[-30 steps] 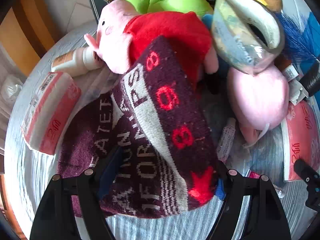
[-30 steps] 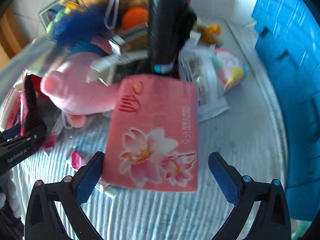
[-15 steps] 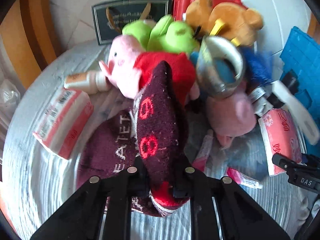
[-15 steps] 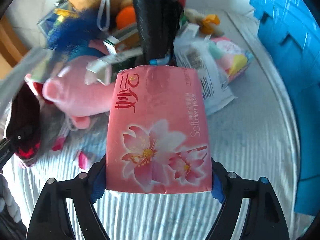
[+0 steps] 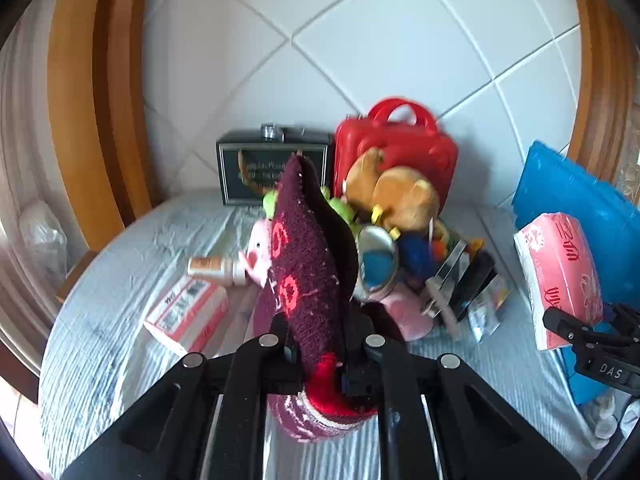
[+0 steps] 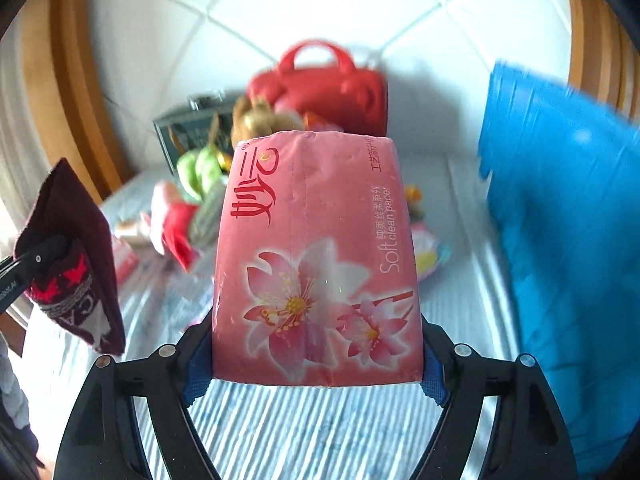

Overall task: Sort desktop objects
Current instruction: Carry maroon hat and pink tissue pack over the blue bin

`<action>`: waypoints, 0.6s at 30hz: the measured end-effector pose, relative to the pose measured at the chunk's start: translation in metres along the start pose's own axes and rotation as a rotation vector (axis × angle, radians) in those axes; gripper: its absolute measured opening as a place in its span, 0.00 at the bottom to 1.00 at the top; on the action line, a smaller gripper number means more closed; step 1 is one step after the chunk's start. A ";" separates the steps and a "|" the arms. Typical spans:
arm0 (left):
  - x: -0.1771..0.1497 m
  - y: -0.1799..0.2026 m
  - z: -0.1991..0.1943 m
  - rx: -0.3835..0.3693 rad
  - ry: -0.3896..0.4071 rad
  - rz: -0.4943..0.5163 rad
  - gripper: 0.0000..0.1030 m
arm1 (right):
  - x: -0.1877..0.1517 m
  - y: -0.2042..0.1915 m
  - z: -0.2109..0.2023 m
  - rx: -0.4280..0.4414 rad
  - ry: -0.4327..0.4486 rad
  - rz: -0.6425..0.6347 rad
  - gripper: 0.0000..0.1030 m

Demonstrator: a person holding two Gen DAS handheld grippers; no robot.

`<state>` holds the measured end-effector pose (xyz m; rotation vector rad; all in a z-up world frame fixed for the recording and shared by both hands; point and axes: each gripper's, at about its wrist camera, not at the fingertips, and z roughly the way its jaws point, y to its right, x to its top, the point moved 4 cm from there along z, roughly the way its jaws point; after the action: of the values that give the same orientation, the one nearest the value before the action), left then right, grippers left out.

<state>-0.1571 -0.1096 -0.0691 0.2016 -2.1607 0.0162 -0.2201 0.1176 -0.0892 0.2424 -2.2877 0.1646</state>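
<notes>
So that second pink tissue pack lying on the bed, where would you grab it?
Across its short width, coming straight down from above: the tissue pack lies flat on the cloth, long sides exposed and soft enough to squeeze. The bottle lies near its far end.

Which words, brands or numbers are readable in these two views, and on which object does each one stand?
"Soft clean paper": on the pink tissue pack held by the right tool, beside Chinese characters too small to read.
"DAS": on the right tool's body, seen from the left wrist view.
Red figures, perhaps "8" or "9": on the maroon knitted cloth held by the left tool; not certain.
Dark framed plaque: lettering blurred.
Second tissue pack: label unreadable.
</notes>
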 end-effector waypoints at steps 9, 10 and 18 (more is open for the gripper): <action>0.058 0.069 -0.063 -0.106 0.200 0.037 0.11 | 0.039 0.044 -0.097 -0.032 0.198 -0.021 0.79; 0.064 0.082 -0.068 -0.117 0.216 0.044 0.11 | 0.043 0.056 -0.109 -0.043 0.220 -0.016 0.79; 0.113 0.227 -0.105 -0.287 0.324 0.112 0.11 | 0.069 0.180 -0.191 -0.187 0.332 0.034 0.79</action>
<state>-0.1671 0.1083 0.0977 -0.0838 -1.8238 -0.1842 -0.1683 0.3217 0.0815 0.0720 -1.9624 0.0059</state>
